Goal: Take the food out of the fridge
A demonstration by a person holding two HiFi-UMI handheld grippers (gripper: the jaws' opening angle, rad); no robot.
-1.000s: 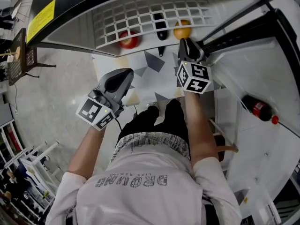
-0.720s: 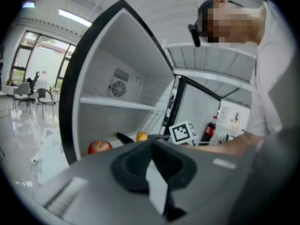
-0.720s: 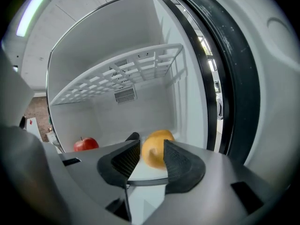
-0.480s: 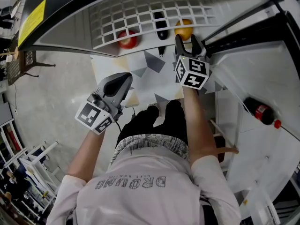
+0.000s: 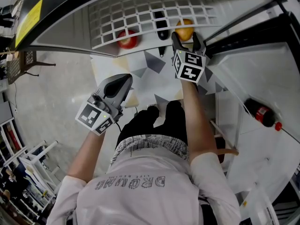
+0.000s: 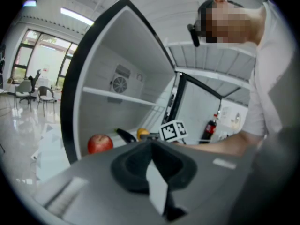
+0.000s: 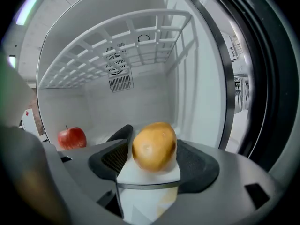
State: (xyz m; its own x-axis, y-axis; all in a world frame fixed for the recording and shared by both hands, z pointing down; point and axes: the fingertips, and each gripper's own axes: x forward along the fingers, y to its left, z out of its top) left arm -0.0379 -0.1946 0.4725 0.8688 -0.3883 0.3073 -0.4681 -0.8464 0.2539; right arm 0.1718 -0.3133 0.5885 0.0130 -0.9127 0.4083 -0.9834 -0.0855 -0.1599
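Two grippers work here. Nearest, the left gripper [image 5: 123, 81] hangs outside the fridge [image 7: 93, 107], jaws together and empty. Farther in, the right gripper's [image 5: 187, 40] jaws have just been opening and stand wide around an orange fruit [image 7: 154, 146], not yet pressing it. Beyond, a red apple [image 5: 127, 40] and a dark vegetable [image 5: 160, 26] wait; apparently nothing is out yet.

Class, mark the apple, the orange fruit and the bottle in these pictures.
apple [image 5: 127, 40]: head view, middle of its red skin.
orange fruit [image 7: 154, 146]: right gripper view, middle of its front.
bottle [image 5: 260, 111]: head view, on its red label.
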